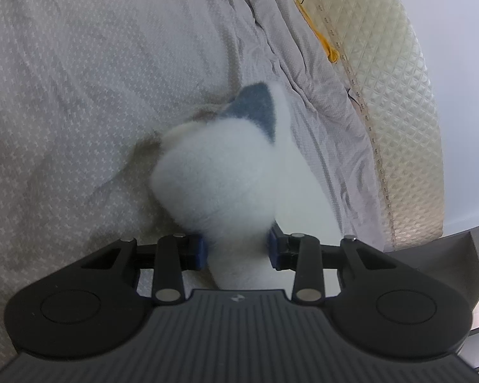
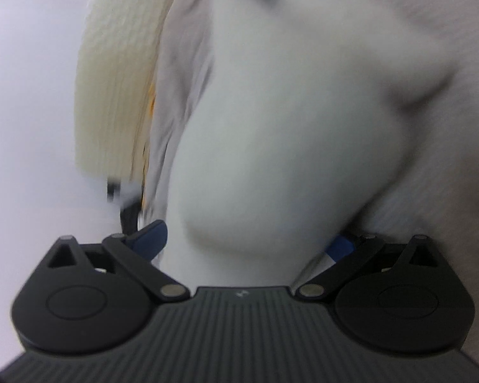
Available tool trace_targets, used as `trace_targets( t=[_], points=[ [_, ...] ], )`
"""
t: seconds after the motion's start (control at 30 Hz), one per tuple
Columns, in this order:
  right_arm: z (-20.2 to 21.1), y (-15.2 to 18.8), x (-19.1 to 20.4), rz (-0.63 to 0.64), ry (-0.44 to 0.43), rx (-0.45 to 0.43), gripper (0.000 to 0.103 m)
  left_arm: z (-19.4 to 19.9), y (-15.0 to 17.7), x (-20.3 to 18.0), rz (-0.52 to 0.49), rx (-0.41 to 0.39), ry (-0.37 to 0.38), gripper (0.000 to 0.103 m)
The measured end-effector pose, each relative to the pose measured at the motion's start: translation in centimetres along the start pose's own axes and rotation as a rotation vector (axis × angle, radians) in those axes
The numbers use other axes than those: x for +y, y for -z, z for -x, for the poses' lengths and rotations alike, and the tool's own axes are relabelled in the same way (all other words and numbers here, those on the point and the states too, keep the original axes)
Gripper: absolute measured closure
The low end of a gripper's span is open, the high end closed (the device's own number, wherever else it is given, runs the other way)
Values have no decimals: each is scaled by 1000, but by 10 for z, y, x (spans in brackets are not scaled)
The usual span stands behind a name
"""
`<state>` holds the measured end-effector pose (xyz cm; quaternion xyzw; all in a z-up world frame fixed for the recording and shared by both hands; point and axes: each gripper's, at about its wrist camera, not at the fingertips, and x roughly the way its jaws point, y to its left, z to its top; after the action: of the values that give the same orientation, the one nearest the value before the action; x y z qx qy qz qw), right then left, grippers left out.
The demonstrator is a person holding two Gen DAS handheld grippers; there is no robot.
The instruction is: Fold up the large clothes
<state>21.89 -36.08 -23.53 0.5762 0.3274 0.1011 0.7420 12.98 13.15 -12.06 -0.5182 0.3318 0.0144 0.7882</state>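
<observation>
A fluffy white garment (image 1: pixel 220 175) with a blue-grey patch (image 1: pixel 255 105) bunches up over the bed. My left gripper (image 1: pixel 238 249) is shut on the white garment, whose fabric fills the gap between the blue pads (image 1: pixel 199 252). In the right wrist view the same white garment (image 2: pixel 287 127) fills the middle, blurred. My right gripper (image 2: pixel 252 242) has its blue pads (image 2: pixel 150 236) spread wide with the garment lying between them, so it is open.
A grey patterned bedsheet (image 1: pixel 79 111) covers the bed, wrinkled toward its right side. A cream quilted mattress edge (image 1: pixel 396 95) curves at the right, with a yellow strip (image 1: pixel 329 48) beside it. It also shows in the right wrist view (image 2: pixel 118 79), with white wall behind.
</observation>
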Motion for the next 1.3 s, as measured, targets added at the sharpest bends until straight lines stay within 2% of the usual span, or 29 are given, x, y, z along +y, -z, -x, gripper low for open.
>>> trace_targets(
  t=[0.1, 0.17, 0.27, 0.4, 0.47, 0.53, 0.6, 0.73, 0.93, 1.03, 1.3],
  points=[
    [22, -3, -5, -1, 65, -156, 0, 0, -1, 1, 7, -2, -2, 62],
    [28, -8, -7, -8, 69, -204, 0, 0, 0, 1, 4, -6, -1, 62],
    [19, -9, -13, -62, 42, -176, 0, -1, 0, 0, -2, -10, -3, 62],
    [9, -7, -5, 41, 72, -155, 1, -7, -2, 2, 15, -4, -3, 61],
    [9, -10, -4, 70, 71, -169, 8, -13, -5, 5, 36, 17, 8, 57],
    [11, -13, -6, 71, 64, -187, 25, -19, -10, 11, 76, 39, 26, 56],
    [18, -15, -8, 66, 47, -199, 33, -19, -11, 12, 90, 45, 36, 56],
    [27, -12, 3, 134, 30, -206, 45, -10, -8, 1, 16, 17, 23, 64],
    [60, -15, 39, 292, 23, -218, 54, 10, -8, -15, -44, 7, 82, 69],
    [81, -22, 54, 353, 18, -228, 59, 23, -7, -31, -78, 30, 131, 71],
    [129, -58, 78, 413, -2, -259, 63, 31, 7, -99, -185, 82, 189, 74]
  ],
)
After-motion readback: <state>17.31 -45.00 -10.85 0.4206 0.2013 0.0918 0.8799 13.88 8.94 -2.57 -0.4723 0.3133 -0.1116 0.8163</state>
